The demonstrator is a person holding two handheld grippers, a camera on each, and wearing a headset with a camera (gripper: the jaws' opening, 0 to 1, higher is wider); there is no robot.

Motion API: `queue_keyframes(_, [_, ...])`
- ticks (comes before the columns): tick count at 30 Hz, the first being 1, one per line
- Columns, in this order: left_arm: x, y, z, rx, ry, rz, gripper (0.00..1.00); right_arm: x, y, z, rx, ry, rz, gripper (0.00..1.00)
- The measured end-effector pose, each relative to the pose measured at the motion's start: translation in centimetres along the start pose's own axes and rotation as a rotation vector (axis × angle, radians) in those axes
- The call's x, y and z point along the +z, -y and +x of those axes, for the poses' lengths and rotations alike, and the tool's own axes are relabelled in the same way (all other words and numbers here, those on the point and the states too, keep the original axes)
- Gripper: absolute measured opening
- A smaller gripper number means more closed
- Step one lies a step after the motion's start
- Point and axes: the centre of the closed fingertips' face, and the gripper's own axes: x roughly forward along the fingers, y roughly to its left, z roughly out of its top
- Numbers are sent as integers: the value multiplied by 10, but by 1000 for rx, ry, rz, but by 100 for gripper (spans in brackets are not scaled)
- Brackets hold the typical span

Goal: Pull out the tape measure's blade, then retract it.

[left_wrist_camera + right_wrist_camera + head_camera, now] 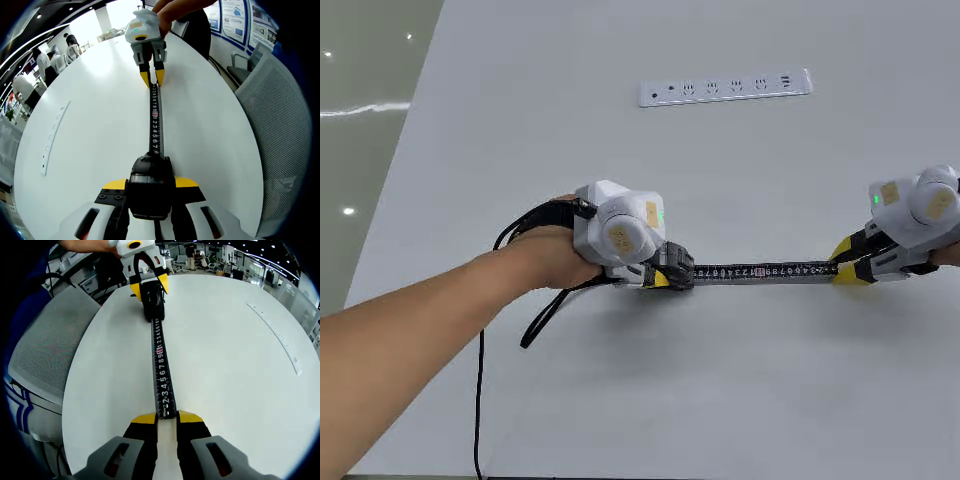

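Blade [765, 270] is stretched flat between the tools. The tape measure case [676, 266] is clamped in the left tool [662, 273], and the blade tip is pinched in the right tool [844, 264]. Wide counter [620, 150] is seen beyond both, with a power strip [725, 87] well apart. A mesh chair [280, 115] past the counter edge is shown in the gripper views.

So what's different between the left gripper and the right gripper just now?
The left gripper clamps the tape measure's black case; the right gripper pinches the tip of the blade. The left gripper's jaws stand wide around the case, while the right gripper's are almost together. Both have yellow-tipped jaws and face each other along the blade, low over the white table.
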Motion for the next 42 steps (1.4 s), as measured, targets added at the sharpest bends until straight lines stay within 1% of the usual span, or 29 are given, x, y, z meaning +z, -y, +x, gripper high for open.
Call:
queue_keyframes(14, [0, 0, 0, -1, -2, -2, 28, -14, 3, -10, -6, -15, 18, 8])
queue_keyframes(29, [1, 0, 0, -3, -5, -1, 28, -24, 3, -17, -18, -24, 34, 8])
queue_keyframes(37, [0, 0, 0, -5, -3, -2, 28, -26, 3, -18, -17, -19, 46, 8])
queue_keyframes(42, [1, 0, 1, -3, -2, -2, 28, -27, 3, -18, -14, -26, 42, 8])
